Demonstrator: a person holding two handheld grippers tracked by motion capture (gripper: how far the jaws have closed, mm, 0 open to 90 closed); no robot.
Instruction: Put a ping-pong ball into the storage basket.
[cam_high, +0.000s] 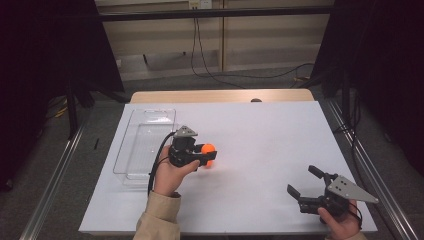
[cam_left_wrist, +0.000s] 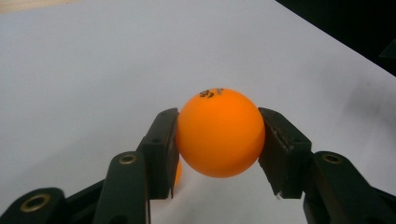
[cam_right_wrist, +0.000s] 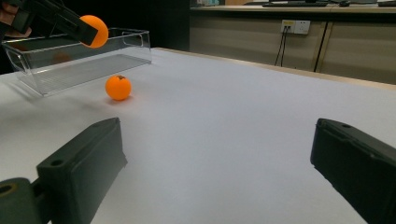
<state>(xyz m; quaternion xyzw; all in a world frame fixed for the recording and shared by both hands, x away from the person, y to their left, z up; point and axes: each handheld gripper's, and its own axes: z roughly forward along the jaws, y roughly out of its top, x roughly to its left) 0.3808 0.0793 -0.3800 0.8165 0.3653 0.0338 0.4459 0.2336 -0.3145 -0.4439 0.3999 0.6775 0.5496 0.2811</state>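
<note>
My left gripper (cam_left_wrist: 217, 140) pinched the orange ball (cam_left_wrist: 219, 133); I judged lifting it level toward the clear tray (cam_high: 145, 145) wisest.

The high view is dim and soft, with near-black corners and the white table cover (cam_high: 260, 135) as the brightest area, lit evenly from overhead. In the left gripper view the orange ball (cam_left_wrist: 219, 133) is sharp and saturated, while the cover behind it fades to a grainy grey. In the right gripper view the near jaws are blurred, and a soft shadow lies under the second ball (cam_right_wrist: 117, 87).
</note>
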